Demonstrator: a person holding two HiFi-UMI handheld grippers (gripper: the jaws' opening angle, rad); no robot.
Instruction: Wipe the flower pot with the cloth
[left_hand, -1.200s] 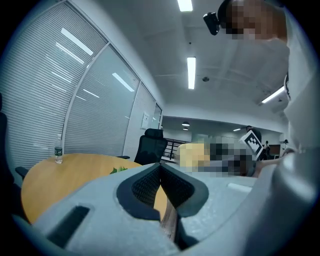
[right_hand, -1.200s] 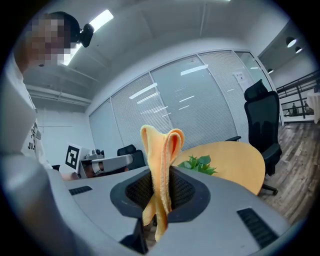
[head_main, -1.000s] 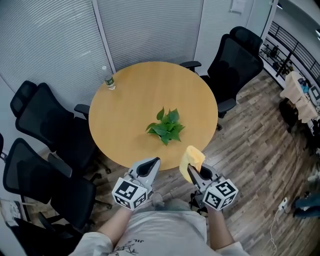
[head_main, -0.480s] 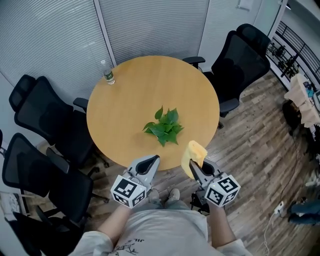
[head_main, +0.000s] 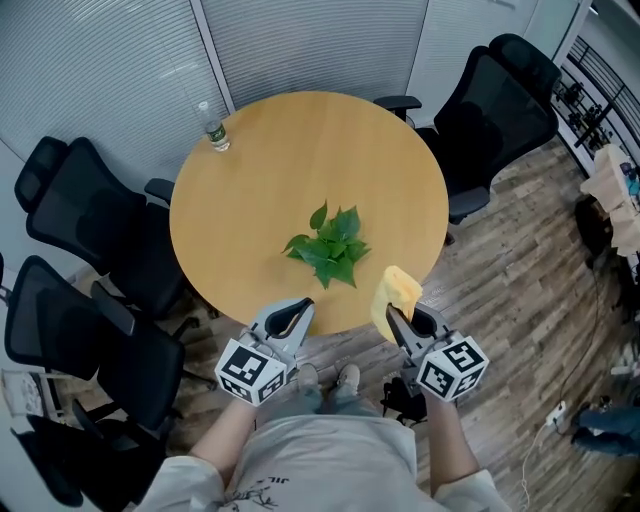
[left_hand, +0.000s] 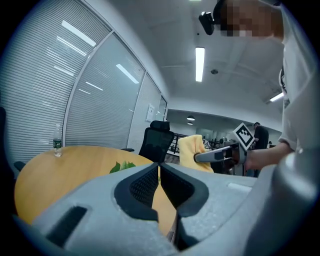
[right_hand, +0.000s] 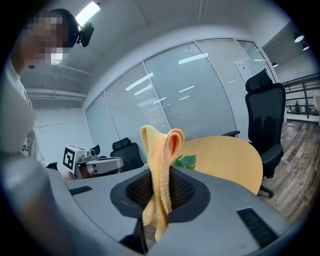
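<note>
1. Yellow cloth (head_main: 396, 296) stands folded and upright in the right gripper (head_main: 397, 322), low and right of centre in the head view. The fingers are clamped on its middle, and its loose ends hang below them.
2. Lower left of centre is the left gripper (head_main: 302, 304), its fingers (left_hand: 142, 187) pressed together and holding nothing.
3. Both grippers hover by the near edge of the round wooden desk (head_main: 300, 150), apart from each other.
4. Near the middle of the frame the plant (head_main: 328, 245) stands on the desk, toward its near side, above and between the two grippers in the picture. Its green leaves cover the pot from above. Neither gripper touches it.
5. Toward the upper left, a clear bottle (head_main: 212, 133) stands at the desk's far edge.
6. Black office chairs (head_main: 90, 225) stand around the desk at left and upper right.
</note>
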